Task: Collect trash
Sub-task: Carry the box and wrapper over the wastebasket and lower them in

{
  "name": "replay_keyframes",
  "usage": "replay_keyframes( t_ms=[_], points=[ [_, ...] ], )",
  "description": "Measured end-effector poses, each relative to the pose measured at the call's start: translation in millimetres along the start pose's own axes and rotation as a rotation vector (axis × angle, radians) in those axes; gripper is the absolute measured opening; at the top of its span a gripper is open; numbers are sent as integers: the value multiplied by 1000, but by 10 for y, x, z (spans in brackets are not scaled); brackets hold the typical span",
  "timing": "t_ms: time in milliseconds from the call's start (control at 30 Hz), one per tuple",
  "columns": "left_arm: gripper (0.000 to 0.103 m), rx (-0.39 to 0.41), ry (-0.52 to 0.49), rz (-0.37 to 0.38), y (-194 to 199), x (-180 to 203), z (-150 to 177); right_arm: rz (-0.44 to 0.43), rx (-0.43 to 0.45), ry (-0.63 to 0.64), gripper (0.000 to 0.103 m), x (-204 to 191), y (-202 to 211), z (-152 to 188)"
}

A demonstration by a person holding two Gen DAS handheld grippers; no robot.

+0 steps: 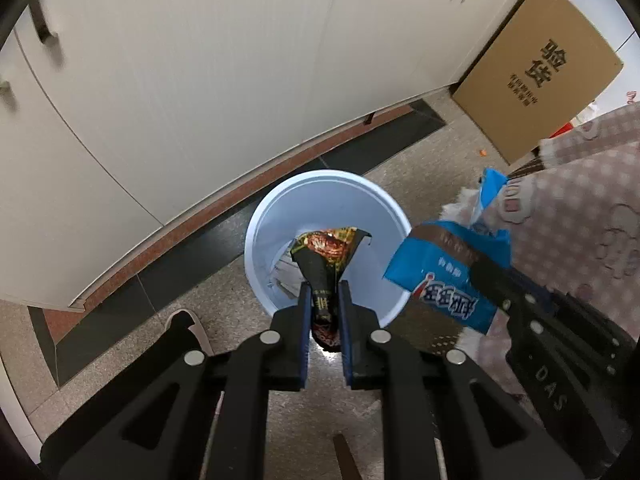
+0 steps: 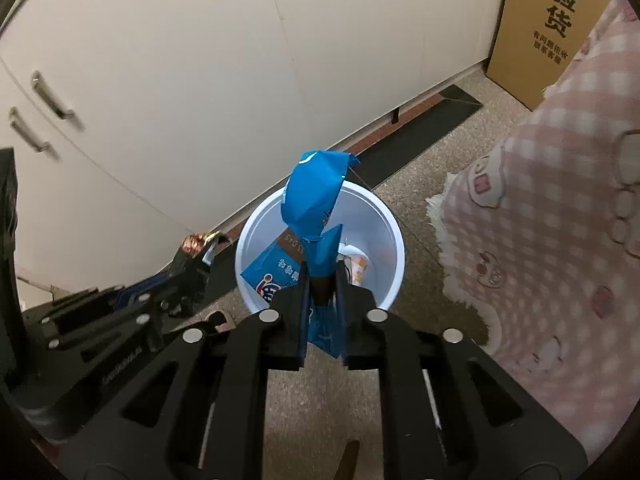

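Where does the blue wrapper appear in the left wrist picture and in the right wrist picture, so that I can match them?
Left wrist view: blue wrapper at middle right, held by the right gripper, beside the bin.
Right wrist view: blue wrapper in the centre, between that gripper's fingers, in front of the bin.
Shared landmark: the white bin on the floor.

A speckled floor (image 1: 404, 168) carries a white bin (image 1: 320, 192) near the cabinets, a box (image 1: 536, 80) far right, perhaps a slipper (image 1: 188, 320) near left.

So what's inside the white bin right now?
The white bin already holds some pale paper scraps and an orange-and-white piece. The black wrapper and blue wrapper hide the rest of the bottom.
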State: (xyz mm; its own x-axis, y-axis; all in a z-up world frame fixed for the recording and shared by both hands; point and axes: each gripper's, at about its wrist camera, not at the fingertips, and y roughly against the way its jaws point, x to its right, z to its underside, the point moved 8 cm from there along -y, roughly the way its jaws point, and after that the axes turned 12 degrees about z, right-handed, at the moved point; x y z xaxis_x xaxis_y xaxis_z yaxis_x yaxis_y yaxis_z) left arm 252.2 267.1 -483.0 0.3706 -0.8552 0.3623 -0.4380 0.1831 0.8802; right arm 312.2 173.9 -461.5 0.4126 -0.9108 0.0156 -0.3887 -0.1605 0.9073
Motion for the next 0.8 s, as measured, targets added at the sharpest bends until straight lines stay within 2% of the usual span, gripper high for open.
replay_keyframes(
  t_ms=[100, 200, 267, 533, 800],
  points=[
    [12, -15, 8, -7, -161, -92, -31, 3, 3, -10, 14, -47, -172, -54],
    [12, -26, 11, -15, -271, -140, -49, -2, 1, -14, 21, -44, -328, -101],
    [12, -33, 12, -16, -338, -170, -50, 1, -3, -22, 49, -31, -403, -104],
    [12, -62, 15, -14, -527, -214, -18, 13, -14, -45, 52, 43, -518, -22],
    [13, -82, 1, -3, -618, -132, -20, 17, -17, -72, 54, 150, -461, 61]
  ],
)
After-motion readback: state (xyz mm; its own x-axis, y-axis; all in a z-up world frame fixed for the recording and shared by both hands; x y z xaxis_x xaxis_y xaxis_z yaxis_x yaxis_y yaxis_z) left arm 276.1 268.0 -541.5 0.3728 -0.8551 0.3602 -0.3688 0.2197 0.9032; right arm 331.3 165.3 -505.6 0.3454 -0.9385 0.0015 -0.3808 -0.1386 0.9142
